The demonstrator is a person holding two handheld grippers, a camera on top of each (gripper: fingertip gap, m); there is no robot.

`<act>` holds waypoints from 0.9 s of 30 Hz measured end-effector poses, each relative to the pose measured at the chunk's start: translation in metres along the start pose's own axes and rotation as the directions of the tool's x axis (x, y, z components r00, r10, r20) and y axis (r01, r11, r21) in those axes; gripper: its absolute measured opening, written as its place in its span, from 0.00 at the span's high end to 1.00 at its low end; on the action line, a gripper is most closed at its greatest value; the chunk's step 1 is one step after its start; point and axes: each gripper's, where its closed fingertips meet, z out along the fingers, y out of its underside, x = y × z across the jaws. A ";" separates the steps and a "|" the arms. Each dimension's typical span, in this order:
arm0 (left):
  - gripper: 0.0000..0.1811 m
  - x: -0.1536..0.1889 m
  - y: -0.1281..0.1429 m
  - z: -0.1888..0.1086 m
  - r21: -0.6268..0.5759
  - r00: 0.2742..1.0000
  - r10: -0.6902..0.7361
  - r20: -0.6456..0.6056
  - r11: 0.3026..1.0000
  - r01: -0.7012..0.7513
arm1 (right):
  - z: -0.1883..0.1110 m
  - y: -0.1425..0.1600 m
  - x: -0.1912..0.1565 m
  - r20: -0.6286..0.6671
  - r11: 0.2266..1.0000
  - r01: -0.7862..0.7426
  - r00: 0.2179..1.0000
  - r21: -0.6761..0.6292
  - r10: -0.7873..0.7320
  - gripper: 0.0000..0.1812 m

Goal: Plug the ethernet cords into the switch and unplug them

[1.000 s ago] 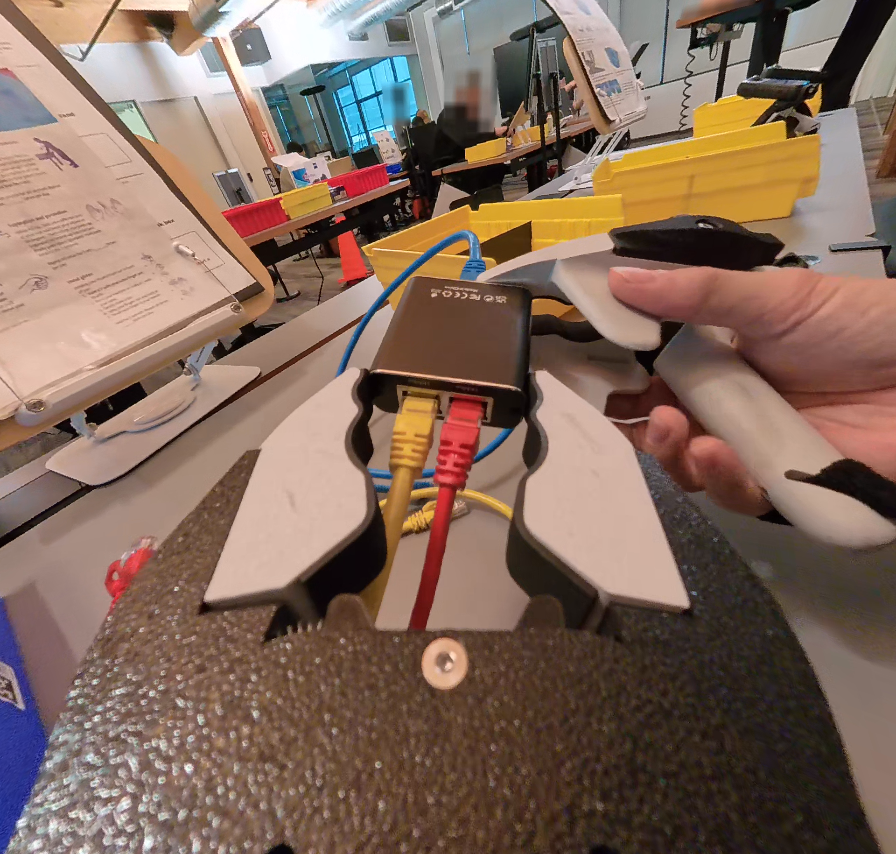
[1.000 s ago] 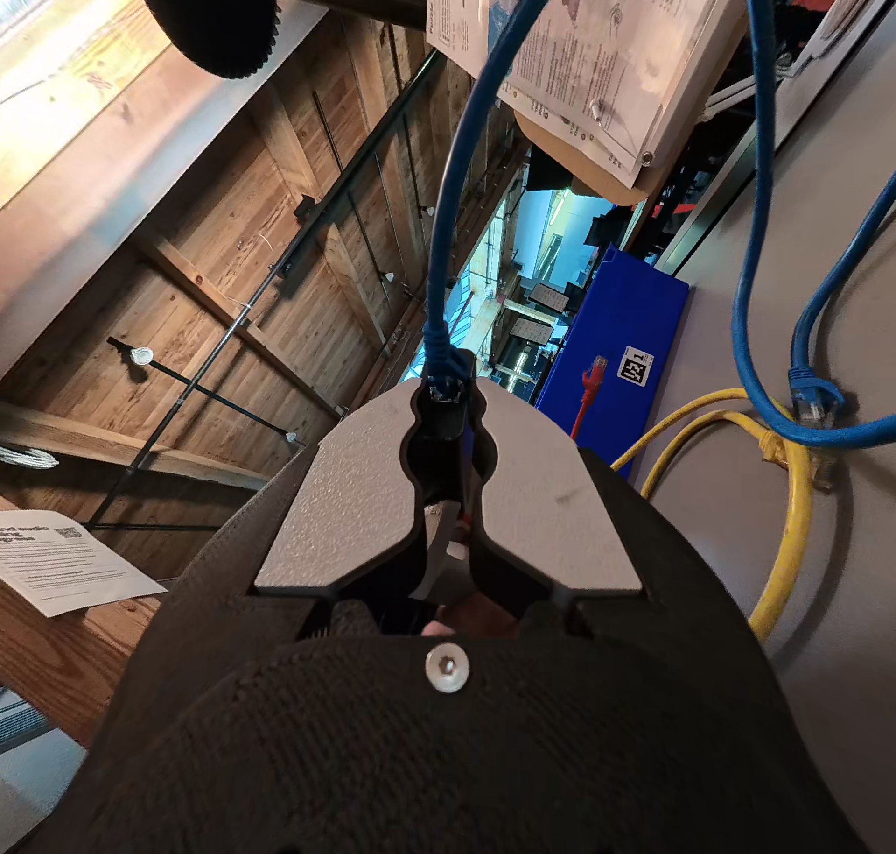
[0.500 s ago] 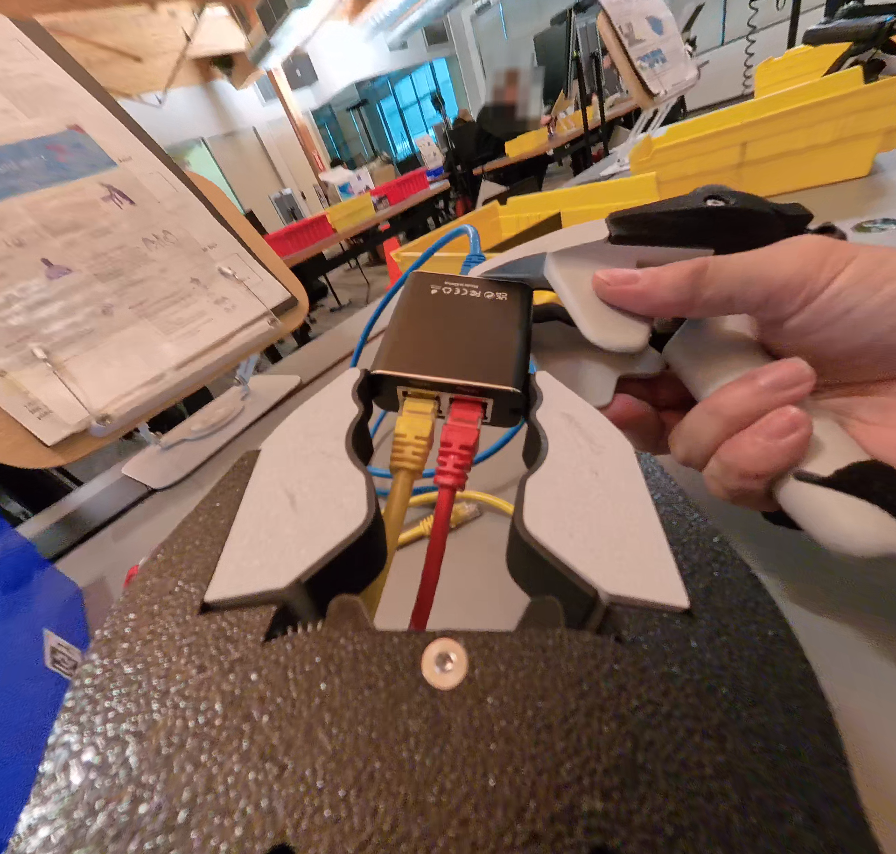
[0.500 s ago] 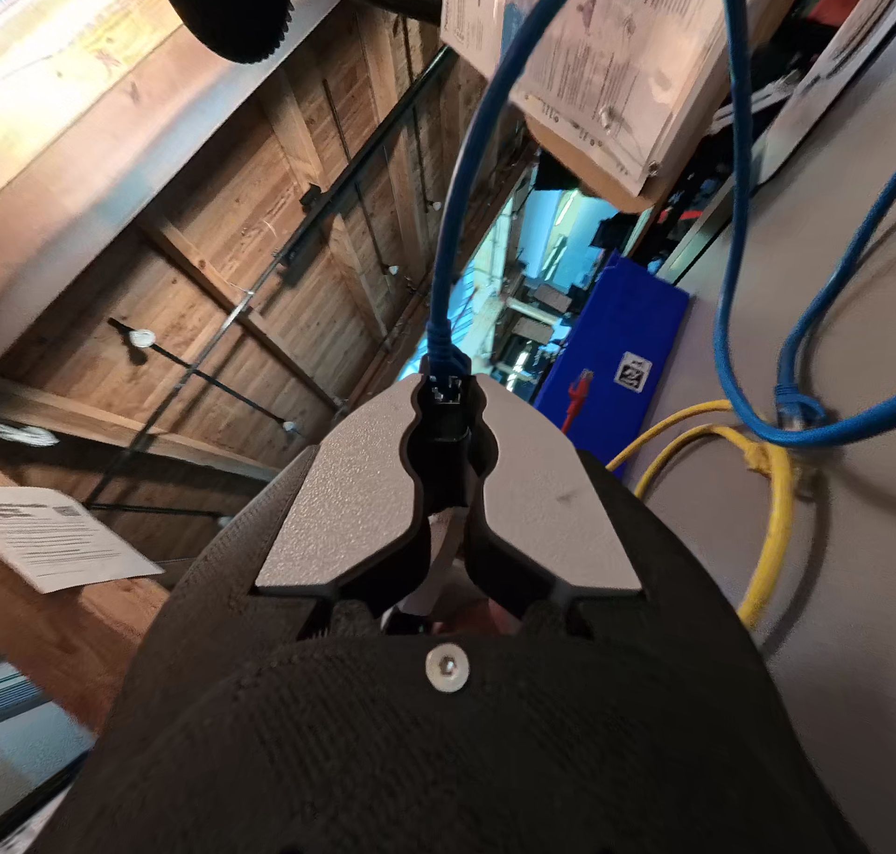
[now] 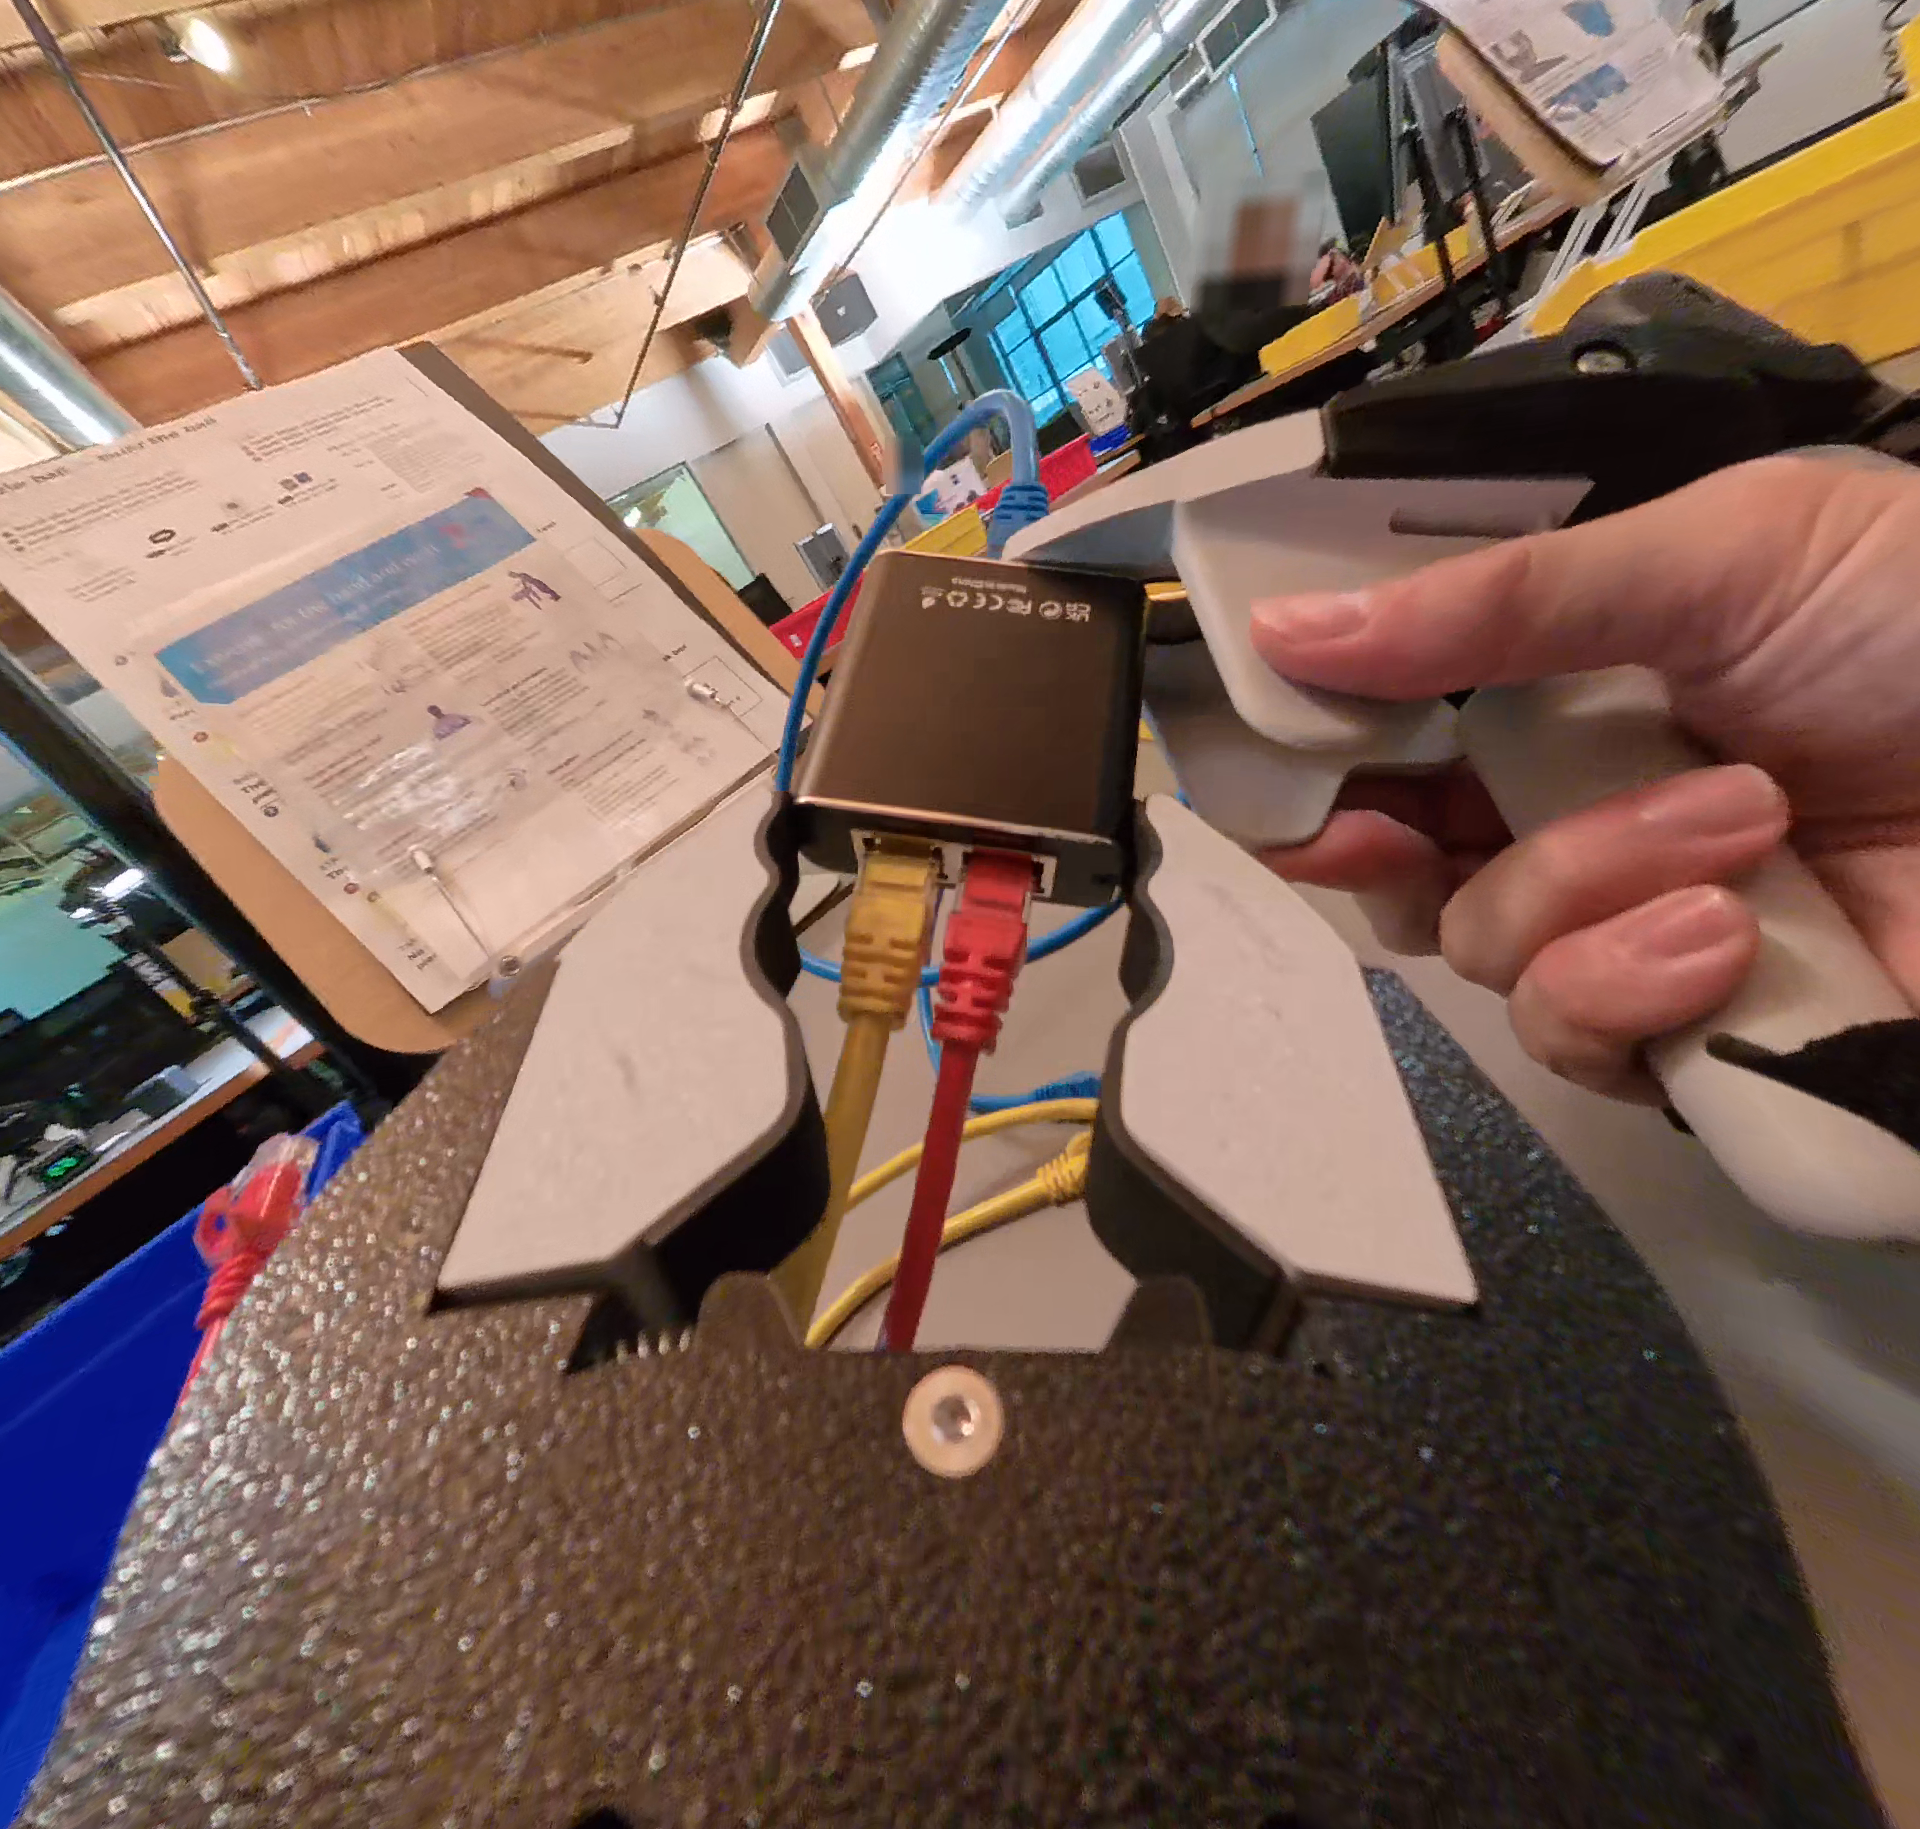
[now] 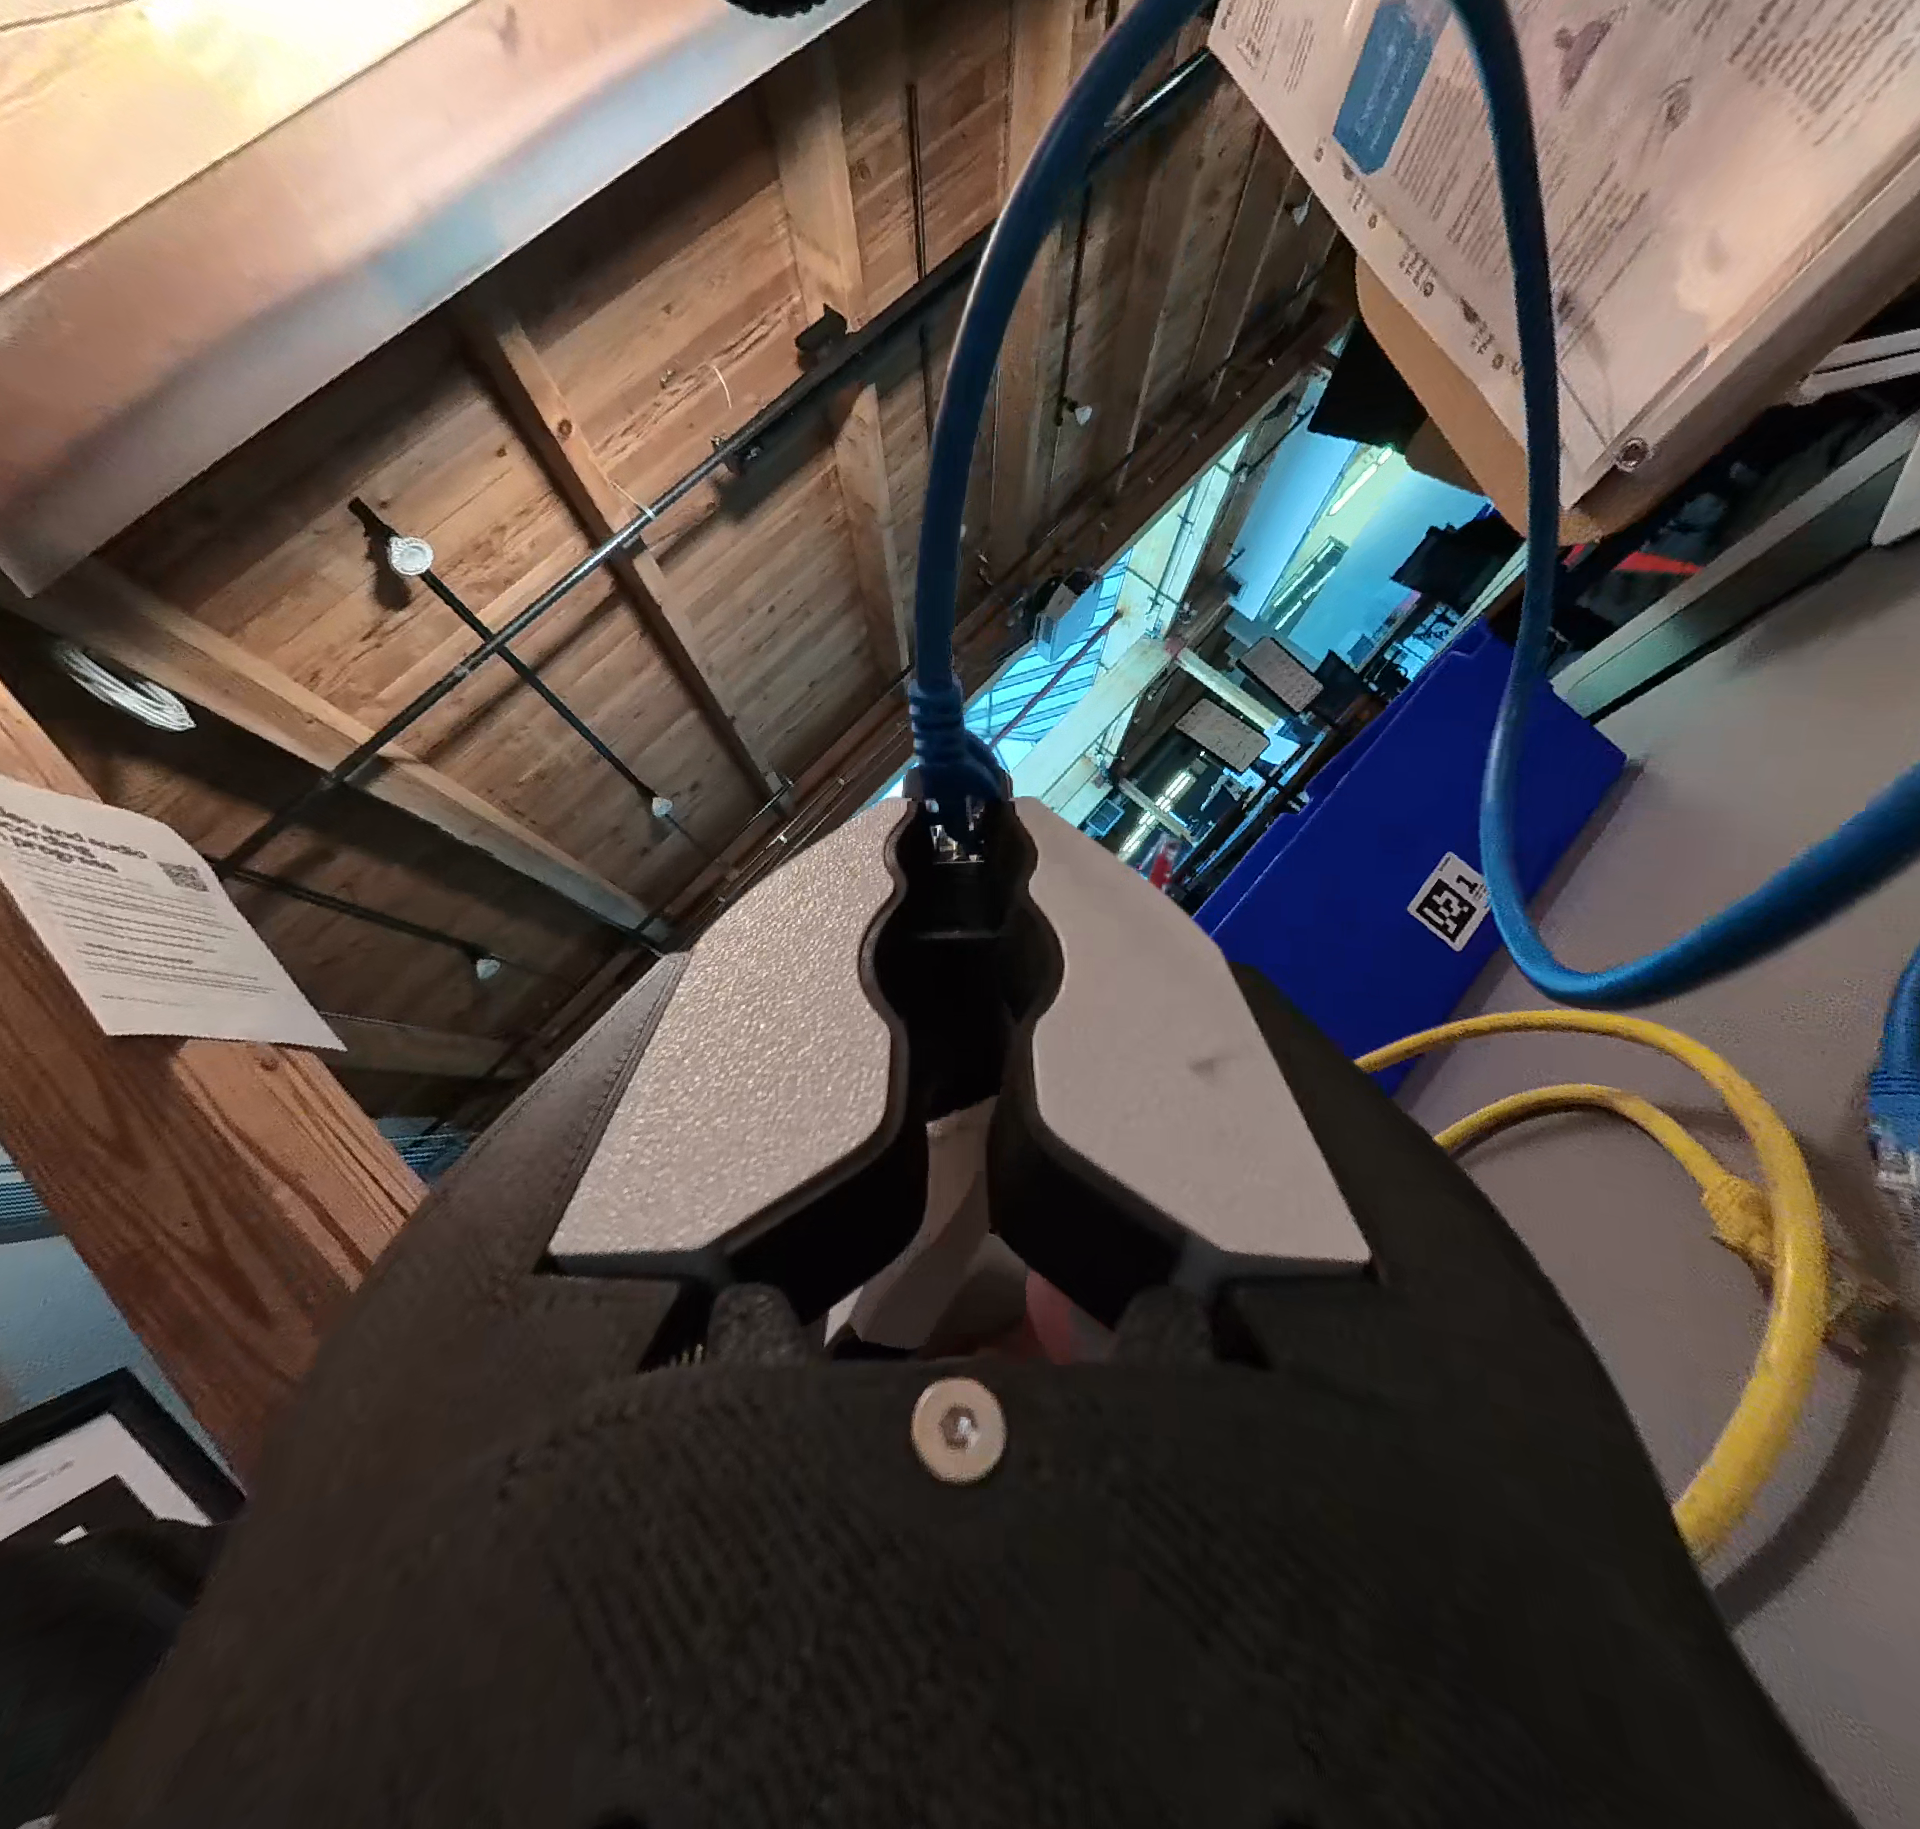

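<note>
Gripping the black switch (image 5: 977,699) above the desk (image 6: 1704,740), the left tongs (image 5: 961,844) are holding it with yellow cord (image 5: 883,938) and red cord (image 5: 977,958) plugged in; the right tongs (image 6: 961,844) are pinching the blue cord's plug (image 6: 951,823).

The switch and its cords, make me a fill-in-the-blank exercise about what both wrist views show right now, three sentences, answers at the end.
1. The left gripper is shut on the black ____.
2. On the switch's near face, the yellow plug sits beside a ____ plug.
3. The right gripper is shut on the plug of the ____ cord, which loops down to the grey table.

Missing words: switch; red; blue
</note>
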 end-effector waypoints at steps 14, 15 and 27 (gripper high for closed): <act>0.67 -0.003 0.017 -0.002 -0.002 0.987 -0.161 -0.011 0.987 0.161 | -0.007 -0.036 -0.002 -0.060 0.963 0.265 0.962 -0.047 -0.268 0.93; 0.67 -0.007 0.020 -0.002 -0.008 0.987 -0.158 -0.001 0.987 0.158 | -0.006 -0.038 -0.007 -0.070 0.943 0.320 0.942 -0.094 -0.327 0.93; 0.67 -0.013 0.038 -0.002 -0.039 0.959 -0.281 -0.015 0.959 0.281 | -0.016 -0.149 -0.088 0.017 0.522 0.686 0.614 -0.507 -0.789 0.93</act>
